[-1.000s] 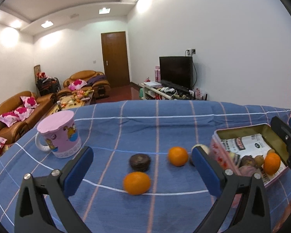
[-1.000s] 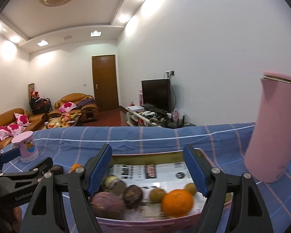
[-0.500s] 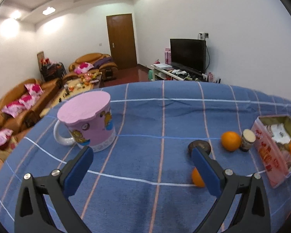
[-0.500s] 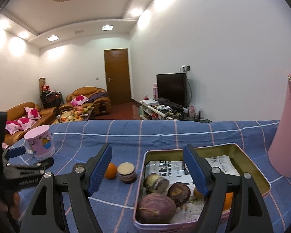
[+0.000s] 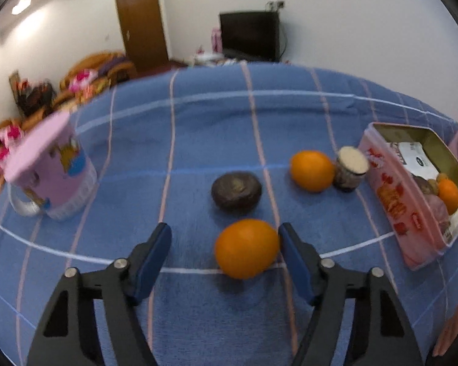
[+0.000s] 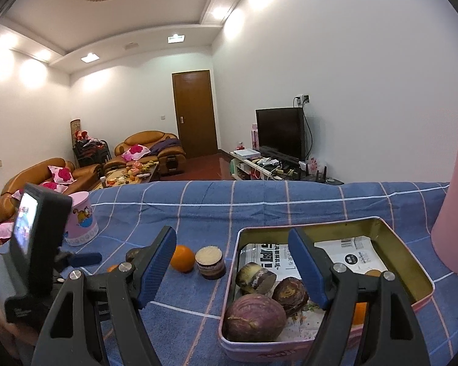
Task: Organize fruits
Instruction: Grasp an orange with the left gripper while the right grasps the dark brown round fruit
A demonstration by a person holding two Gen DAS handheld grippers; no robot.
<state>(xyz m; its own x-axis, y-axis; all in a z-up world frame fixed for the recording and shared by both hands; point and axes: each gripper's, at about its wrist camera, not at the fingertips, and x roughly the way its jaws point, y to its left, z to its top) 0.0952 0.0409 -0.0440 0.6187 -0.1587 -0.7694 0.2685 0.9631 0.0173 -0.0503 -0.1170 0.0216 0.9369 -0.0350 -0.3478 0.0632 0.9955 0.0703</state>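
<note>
Closing left gripper point(image 5: 224, 244) straddles orange point(image 5: 246, 248) at lower centre on blue cloth point(image 5: 204, 140), right pad touching, left pad clear; right gripper point(image 6: 232, 262) spread over tin point(image 6: 412, 262)

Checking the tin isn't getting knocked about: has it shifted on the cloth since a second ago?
Cannot tell. The tin sits beside the small jar, as half a second ago; both cameras moved.

Both wrist views face the blue-clothed table point(image 5: 204, 128), sharing the tin point(image 6: 412, 262).
</note>
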